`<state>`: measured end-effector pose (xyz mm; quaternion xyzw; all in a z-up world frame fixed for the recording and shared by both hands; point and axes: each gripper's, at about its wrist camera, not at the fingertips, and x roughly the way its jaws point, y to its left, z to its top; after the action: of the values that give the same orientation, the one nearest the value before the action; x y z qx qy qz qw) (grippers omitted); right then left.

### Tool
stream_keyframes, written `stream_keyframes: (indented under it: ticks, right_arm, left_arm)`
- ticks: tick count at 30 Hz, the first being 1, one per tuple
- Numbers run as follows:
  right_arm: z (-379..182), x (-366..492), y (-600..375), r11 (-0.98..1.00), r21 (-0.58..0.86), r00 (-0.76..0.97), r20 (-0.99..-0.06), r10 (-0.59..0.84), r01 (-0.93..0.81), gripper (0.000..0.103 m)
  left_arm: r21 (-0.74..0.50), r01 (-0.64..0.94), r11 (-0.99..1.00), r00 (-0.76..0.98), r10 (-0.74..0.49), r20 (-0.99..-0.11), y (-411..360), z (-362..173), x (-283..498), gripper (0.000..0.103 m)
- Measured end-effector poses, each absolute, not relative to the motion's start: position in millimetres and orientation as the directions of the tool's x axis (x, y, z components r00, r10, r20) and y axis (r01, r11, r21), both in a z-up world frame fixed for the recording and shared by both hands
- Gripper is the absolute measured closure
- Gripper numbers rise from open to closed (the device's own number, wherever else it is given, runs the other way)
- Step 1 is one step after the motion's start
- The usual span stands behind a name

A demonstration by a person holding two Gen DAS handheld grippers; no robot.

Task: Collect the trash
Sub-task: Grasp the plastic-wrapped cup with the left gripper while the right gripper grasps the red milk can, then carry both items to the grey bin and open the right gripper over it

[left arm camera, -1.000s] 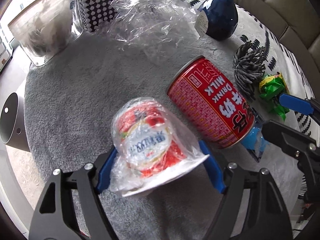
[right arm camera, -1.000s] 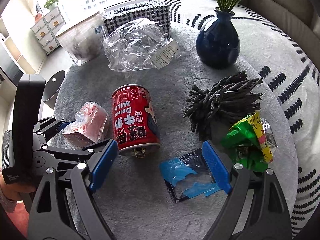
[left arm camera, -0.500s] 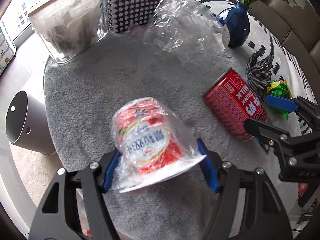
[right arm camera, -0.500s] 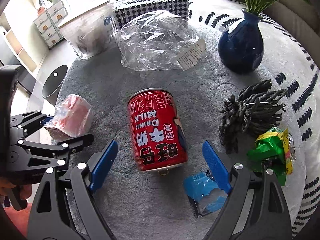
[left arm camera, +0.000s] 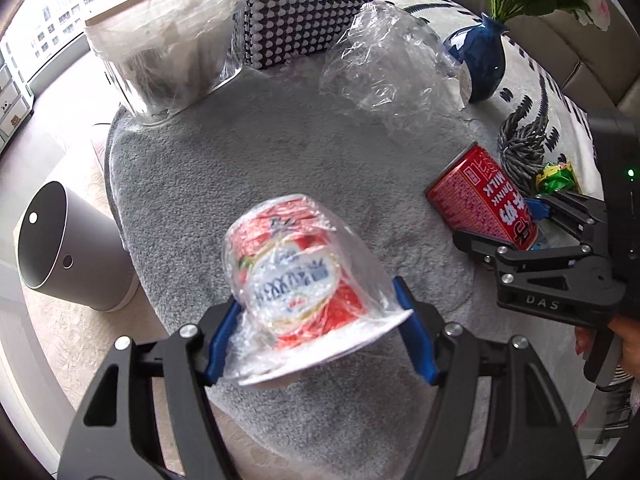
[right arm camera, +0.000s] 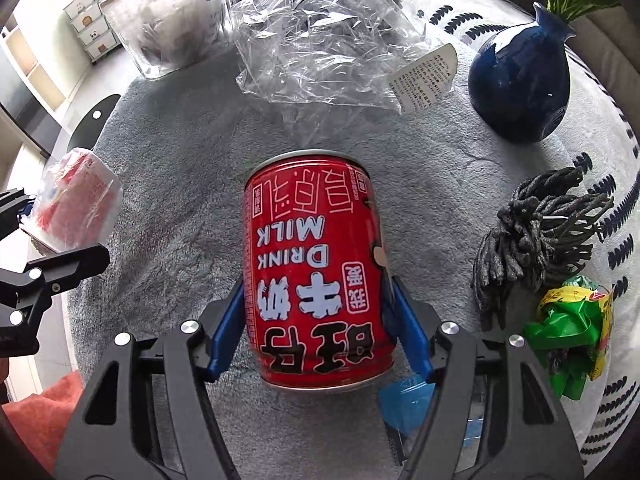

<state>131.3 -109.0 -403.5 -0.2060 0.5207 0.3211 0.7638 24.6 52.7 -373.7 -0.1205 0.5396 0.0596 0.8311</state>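
2 grippers work at once on a round grey table point(left arm camera: 248, 168); the left gripper point(left arm camera: 320, 332) holds a cup point(left arm camera: 296, 272), red and white and wrapped in clear film, pinched between its blue pads and lifted clear of the table; the right gripper point(right arm camera: 316, 320) straddles a red can point(right arm camera: 312, 268) lying on its side, and its jaws are closing, the pads at or almost at the can's flanks, though I cannot tell whether they press yet.

Other trash lies about: a clear bag point(right arm camera: 332, 44) beyond the can, a green wrapper point(right arm camera: 568, 344) well to its right, a blue packet point(right arm camera: 408, 400) just beside the can's near end; a blue vase point(right arm camera: 520, 80) and a dark tassel point(right arm camera: 536, 236) look like fixtures, not litter.

The step in hand seems to be carrying the cup toward the grey bin point(left arm camera: 60, 252) on the floor beside the table while the can is being seized; next, I judge, the left must reach over the bin's mouth and release, and the right must finish its squeeze before lifting; the can is smooth and round and may roll out.
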Motion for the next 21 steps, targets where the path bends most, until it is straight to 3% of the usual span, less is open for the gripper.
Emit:
stream_keyframes:
  ticks: [21]
  right_arm:
    - [-343.8,84.4,-1.9,0.653,0.058,0.234,-0.907,0.351,-0.755,0.040]
  left_arm:
    - [-0.125,-0.306,0.944,0.441,0.024,-0.897,148.1,-327.8,-16.3,0.034]
